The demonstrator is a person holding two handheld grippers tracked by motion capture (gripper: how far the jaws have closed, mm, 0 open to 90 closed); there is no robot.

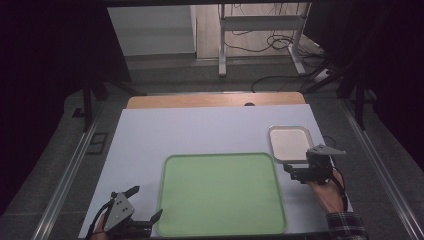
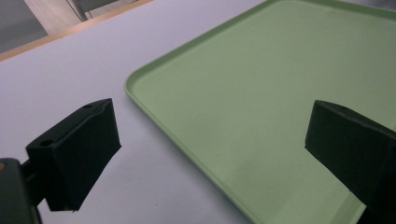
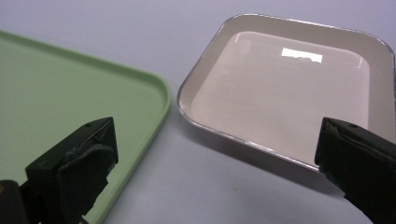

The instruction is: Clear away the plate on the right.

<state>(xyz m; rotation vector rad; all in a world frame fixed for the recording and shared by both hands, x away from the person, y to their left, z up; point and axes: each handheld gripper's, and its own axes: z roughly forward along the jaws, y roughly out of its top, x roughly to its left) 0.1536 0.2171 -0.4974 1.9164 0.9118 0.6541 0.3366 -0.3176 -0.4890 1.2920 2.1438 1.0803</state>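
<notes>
A large light-green tray [image 1: 220,192] lies empty at the front middle of the white table. To its upper right sits a small, shiny cream tray [image 1: 290,143], also empty. My left gripper [image 1: 147,202] is at the green tray's front left corner, open, with nothing between its fingers. In the left gripper view, my left gripper [image 2: 212,140] straddles the green tray's [image 2: 280,93] rim. My right gripper [image 1: 300,162] is open just in front of the cream tray. In the right gripper view, my right gripper [image 3: 217,154] faces the cream tray [image 3: 289,88], with the green tray's corner [image 3: 70,93] at the left.
The white table top [image 1: 200,130] ends in a wooden strip [image 1: 215,100] at the back. Beyond it stand a metal desk frame [image 1: 222,45] and loose cables [image 1: 280,45] on the floor. Dark curtains flank both sides.
</notes>
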